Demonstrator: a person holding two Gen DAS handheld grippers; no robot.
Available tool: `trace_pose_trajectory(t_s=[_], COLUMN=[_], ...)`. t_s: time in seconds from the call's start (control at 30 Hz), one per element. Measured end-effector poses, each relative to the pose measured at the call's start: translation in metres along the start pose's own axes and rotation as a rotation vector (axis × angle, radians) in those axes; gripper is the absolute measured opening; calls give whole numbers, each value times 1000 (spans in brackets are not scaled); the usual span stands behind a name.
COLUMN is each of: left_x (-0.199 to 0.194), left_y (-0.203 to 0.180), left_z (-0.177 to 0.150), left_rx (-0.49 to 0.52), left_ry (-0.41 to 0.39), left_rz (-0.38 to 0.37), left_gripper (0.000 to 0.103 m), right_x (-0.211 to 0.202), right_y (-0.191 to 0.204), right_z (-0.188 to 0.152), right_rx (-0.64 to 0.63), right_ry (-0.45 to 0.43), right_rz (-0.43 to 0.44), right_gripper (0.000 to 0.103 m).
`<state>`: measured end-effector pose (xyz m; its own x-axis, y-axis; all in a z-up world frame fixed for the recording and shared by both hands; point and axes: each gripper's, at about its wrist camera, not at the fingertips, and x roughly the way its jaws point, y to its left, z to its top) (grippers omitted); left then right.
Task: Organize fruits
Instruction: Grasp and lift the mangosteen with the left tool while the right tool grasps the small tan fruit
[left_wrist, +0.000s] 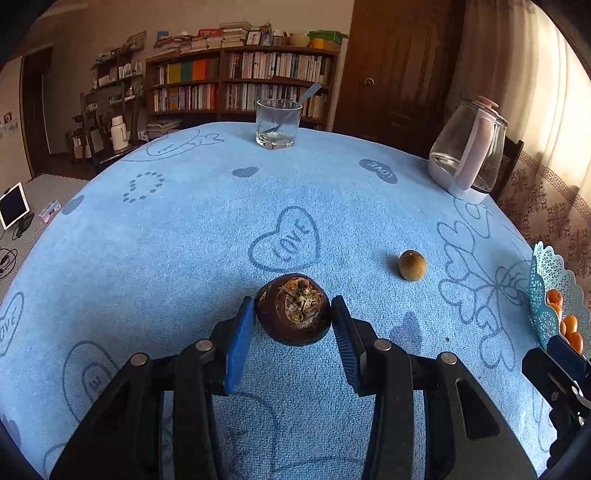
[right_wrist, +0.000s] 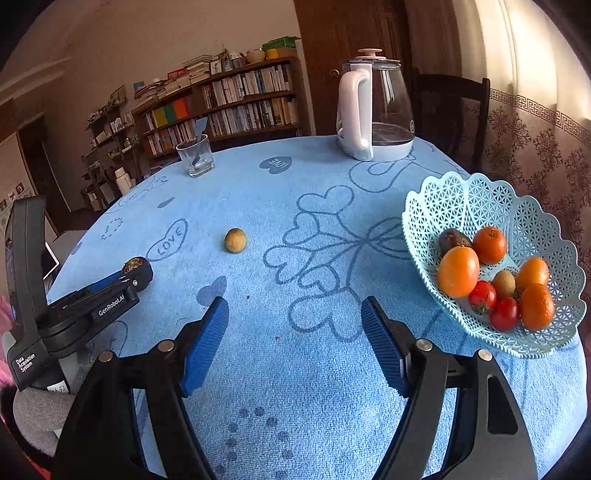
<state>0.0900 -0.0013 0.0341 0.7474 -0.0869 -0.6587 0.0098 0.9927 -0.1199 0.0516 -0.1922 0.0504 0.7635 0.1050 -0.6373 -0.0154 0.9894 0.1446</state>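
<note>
- My left tongs (left_wrist: 293, 314) pinch a dark brown fruit (left_wrist: 293, 309) at lower centre.
- My right tongs (right_wrist: 294, 314) are spread over bare counter (right_wrist: 295, 221).
- The basket (right_wrist: 461, 206) sits at right.

Fuzzy terry tablecloth (right_wrist: 295, 369), lattice plastic basket (right_wrist: 461, 195), clear glass kettle (right_wrist: 388, 107).

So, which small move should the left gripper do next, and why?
Probably carry the dark brown fruit toward the blue basket on the right. The left gripper has its pads on both sides of the fruit and seems to grip it, while the basket already holds the other fruits. The small tan fruit can wait.
</note>
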Motion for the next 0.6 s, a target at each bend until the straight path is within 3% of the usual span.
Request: trace_pose_trajectory(t_s=[0.13, 0.47, 0.6], left_x=[0, 4, 5], left_y=[4, 10, 12], left_z=[0, -2, -2], left_rx=[-22, -68, -80], left_ry=[3, 20, 26], left_rz=[5, 24, 23], left_gripper=[43, 43, 43], right_x=[28, 89, 103], right_y=[9, 29, 39], right_z=[15, 46, 53], right_rx=[-1, -12, -34], right_ry=[41, 129, 138], right_rz=[30, 92, 104], right_gripper=[73, 43, 38])
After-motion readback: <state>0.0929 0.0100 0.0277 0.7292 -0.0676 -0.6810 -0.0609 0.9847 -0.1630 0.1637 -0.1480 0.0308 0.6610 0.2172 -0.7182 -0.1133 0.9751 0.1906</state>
